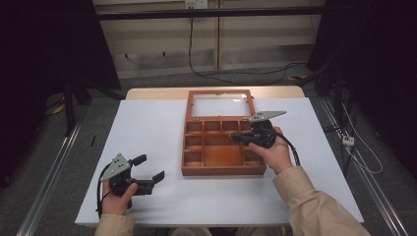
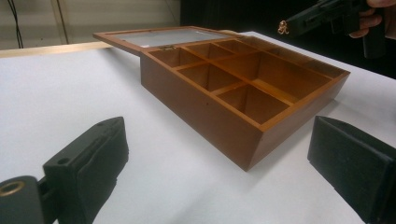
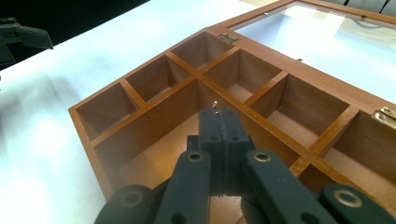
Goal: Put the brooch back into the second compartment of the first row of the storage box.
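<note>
An open wooden box point(image 1: 221, 171) with several empty compartments lies mid-table, its glass-paned lid point(image 1: 190, 105) folded flat behind it. My right gripper point(image 1: 232, 136) hovers over the box's middle compartments, shut on a small gold-coloured metal piece point(image 2: 282, 27) that glints at the jaw tips point(image 3: 214, 104). In the right gripper view, the gripper point(image 3: 219, 114) points across the large centre compartment of the box point(image 3: 91, 144). My left gripper point(image 1: 151, 167) rests near the table's front left, open and holding nothing. In its own view the gripper point(image 2: 217, 140) faces the box's near corner point(image 2: 201, 107).
The white table point(image 1: 147, 128) has free room left of the box and in front of it. Cables point(image 1: 216, 73) run across the floor behind the table, and a metal rail point(image 1: 54, 167) lies along its left side.
</note>
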### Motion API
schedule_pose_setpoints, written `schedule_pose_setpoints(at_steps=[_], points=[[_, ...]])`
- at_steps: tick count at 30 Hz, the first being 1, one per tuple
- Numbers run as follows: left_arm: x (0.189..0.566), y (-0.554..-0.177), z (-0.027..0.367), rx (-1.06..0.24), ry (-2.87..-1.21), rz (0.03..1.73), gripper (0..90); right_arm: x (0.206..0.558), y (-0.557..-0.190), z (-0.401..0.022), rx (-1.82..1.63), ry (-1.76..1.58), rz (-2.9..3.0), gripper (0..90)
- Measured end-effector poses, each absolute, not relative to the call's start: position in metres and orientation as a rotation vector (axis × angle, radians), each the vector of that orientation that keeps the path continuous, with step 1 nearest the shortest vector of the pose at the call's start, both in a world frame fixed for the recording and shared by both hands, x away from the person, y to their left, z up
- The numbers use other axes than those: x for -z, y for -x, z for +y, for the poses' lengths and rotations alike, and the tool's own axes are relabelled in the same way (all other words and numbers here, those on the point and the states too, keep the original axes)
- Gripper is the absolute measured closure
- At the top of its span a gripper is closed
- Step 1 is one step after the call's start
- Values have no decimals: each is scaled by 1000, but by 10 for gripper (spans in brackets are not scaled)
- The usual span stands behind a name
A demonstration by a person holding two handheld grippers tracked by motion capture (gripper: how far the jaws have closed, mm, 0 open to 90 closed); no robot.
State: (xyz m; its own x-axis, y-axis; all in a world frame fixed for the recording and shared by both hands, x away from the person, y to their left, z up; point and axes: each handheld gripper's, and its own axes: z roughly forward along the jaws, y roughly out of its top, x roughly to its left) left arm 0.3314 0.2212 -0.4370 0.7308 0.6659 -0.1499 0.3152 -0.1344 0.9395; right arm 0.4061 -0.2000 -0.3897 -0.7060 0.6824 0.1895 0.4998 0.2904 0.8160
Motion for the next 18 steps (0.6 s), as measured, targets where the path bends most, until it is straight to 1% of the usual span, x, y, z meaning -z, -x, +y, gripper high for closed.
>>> schedule_pose_setpoints(at_steps=[18], points=[[437,-332,221,-359,-1732,783,48,387,-420,-190,-1350,-1072,2376,900]])
